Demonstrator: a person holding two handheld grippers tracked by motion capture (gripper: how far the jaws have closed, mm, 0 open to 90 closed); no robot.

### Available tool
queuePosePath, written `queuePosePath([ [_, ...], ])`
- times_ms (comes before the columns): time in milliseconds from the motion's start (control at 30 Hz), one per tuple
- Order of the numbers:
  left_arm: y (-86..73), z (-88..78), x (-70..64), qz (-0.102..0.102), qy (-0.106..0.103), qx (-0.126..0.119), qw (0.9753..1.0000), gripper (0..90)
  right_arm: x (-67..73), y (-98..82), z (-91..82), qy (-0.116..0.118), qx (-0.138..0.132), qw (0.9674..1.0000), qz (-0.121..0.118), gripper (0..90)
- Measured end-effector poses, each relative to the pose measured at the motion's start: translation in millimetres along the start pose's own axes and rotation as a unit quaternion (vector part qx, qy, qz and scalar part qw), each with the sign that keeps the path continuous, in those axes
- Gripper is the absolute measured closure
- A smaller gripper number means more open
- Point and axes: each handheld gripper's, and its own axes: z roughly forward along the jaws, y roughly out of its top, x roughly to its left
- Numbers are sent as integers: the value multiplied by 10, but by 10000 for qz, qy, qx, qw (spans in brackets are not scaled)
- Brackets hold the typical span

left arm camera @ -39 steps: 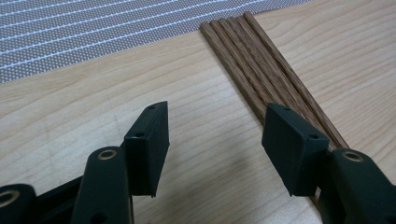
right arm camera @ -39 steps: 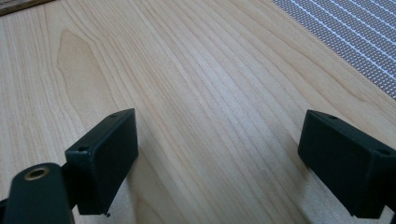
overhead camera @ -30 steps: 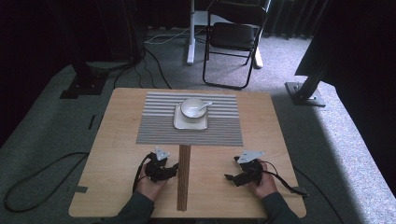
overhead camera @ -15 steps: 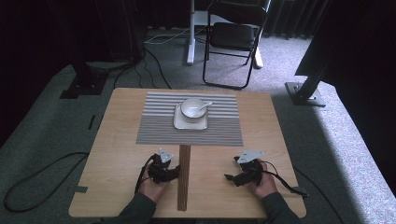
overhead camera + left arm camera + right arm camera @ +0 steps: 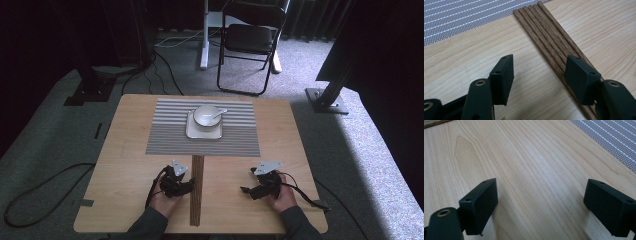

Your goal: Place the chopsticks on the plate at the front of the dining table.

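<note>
Nothing is lifted yet: my left tongs (image 5: 537, 80), jaws apart, reach the chopsticks (image 5: 549, 37) near the worktop's (image 5: 125, 165) front edge, right tongs (image 5: 540, 207) gaping idle.

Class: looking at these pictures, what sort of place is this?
Probably a lab or studio set up for recording, not a dining room: a lone wooden table on carpet, floor cables, a folding chair and stand bases.
</note>
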Motion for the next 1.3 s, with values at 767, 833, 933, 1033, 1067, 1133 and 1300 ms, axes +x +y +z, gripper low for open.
queuePosePath([
  [767, 10, -7, -7, -77, 183, 390, 9990, 454, 0, 0, 0, 2, -1, 10000, 0, 116],
  [833, 10, -11, 5, -119, 169, 403, 9990, 482, 0, 0, 0, 0, 0, 10000, -3, 116],
  [933, 7, -22, 31, -159, 173, 393, 9990, 539, 0, 0, 0, -1, 0, 10000, -3, 115],
  [1033, 8, -25, 36, -148, 153, 387, 9990, 587, 0, 0, 0, 1, -3, 10000, 0, 115],
  [1067, 8, -25, 34, -146, 153, 385, 9990, 598, 0, 0, 0, 2, -1, 10000, 0, 115],
  [1133, 8, -30, 32, -143, 146, 396, 9990, 624, 0, 0, 0, 1, -2, 10000, 0, 116],
  [1300, 12, -38, 49, -212, 130, 432, 9988, 661, 0, 0, 0, 1, 0, 10000, 0, 115],
])
